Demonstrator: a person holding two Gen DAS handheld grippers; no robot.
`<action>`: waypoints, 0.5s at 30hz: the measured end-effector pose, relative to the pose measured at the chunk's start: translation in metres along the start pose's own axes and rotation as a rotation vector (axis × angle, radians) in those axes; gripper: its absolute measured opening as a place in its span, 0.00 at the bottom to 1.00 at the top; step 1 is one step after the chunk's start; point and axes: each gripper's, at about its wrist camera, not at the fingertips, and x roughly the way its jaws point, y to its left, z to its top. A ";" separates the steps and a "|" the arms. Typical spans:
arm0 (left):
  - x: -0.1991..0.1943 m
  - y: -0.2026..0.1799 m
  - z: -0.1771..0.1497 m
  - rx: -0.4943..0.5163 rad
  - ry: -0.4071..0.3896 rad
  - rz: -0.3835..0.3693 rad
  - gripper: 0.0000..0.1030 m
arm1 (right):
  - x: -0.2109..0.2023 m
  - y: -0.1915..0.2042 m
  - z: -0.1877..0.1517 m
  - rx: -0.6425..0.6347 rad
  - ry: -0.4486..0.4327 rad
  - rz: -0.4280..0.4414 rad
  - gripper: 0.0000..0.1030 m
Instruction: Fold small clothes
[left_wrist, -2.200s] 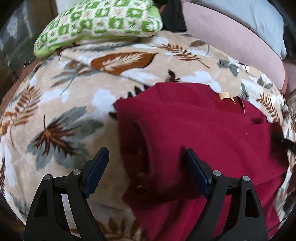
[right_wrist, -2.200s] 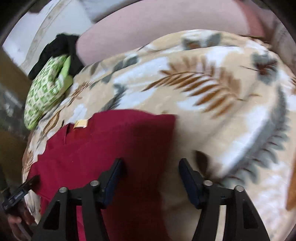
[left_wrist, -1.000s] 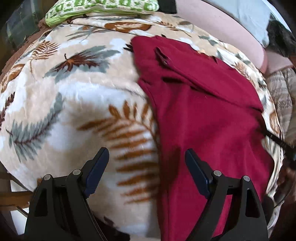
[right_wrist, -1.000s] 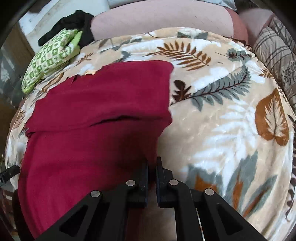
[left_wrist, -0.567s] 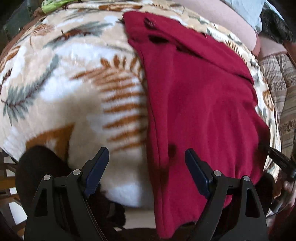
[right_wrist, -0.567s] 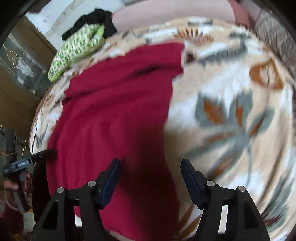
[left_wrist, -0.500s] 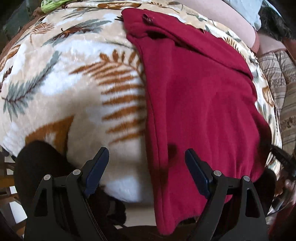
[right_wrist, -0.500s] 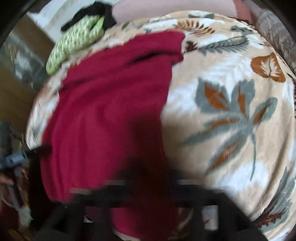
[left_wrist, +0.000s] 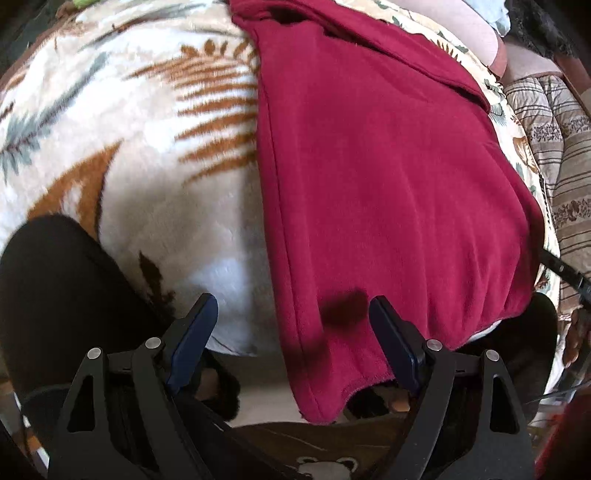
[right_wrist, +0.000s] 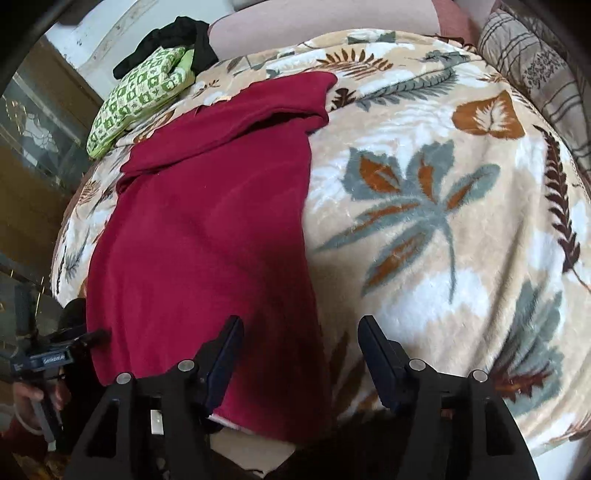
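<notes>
A dark red garment (left_wrist: 388, 177) lies lengthwise on the leaf-print blanket (left_wrist: 147, 147), its top part folded over at the far end and its hem hanging over the bed's near edge. My left gripper (left_wrist: 291, 317) is open above the hem's left corner, pads clear of the cloth. In the right wrist view the garment (right_wrist: 207, 229) fills the left half. My right gripper (right_wrist: 300, 332) hovers over its right edge near the hem; its jaws are opening, with cloth below the gap and nothing pinched. The left gripper (right_wrist: 40, 360) shows there at the lower left, in a hand.
A green patterned pillow (right_wrist: 140, 96) and a black cloth (right_wrist: 173, 37) lie at the bed's far left. A pink bolster (right_wrist: 314, 26) runs along the back, and a striped quilt (left_wrist: 554, 147) lies to the right. The person's dark-clad legs (left_wrist: 55, 295) stand at the near edge.
Both grippers drew back along the garment to its hem at the near edge. The right gripper, shut a second ago, now stands open. The left stayed open.
</notes>
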 end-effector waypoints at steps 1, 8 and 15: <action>0.002 -0.001 -0.001 -0.003 0.006 -0.001 0.82 | 0.001 -0.002 -0.002 0.000 0.012 -0.002 0.60; 0.009 -0.015 0.000 0.031 0.003 0.033 0.82 | 0.022 -0.002 -0.019 0.008 0.098 0.018 0.60; 0.014 -0.017 0.000 0.024 0.013 0.036 0.82 | 0.025 0.003 -0.025 -0.025 0.109 0.027 0.60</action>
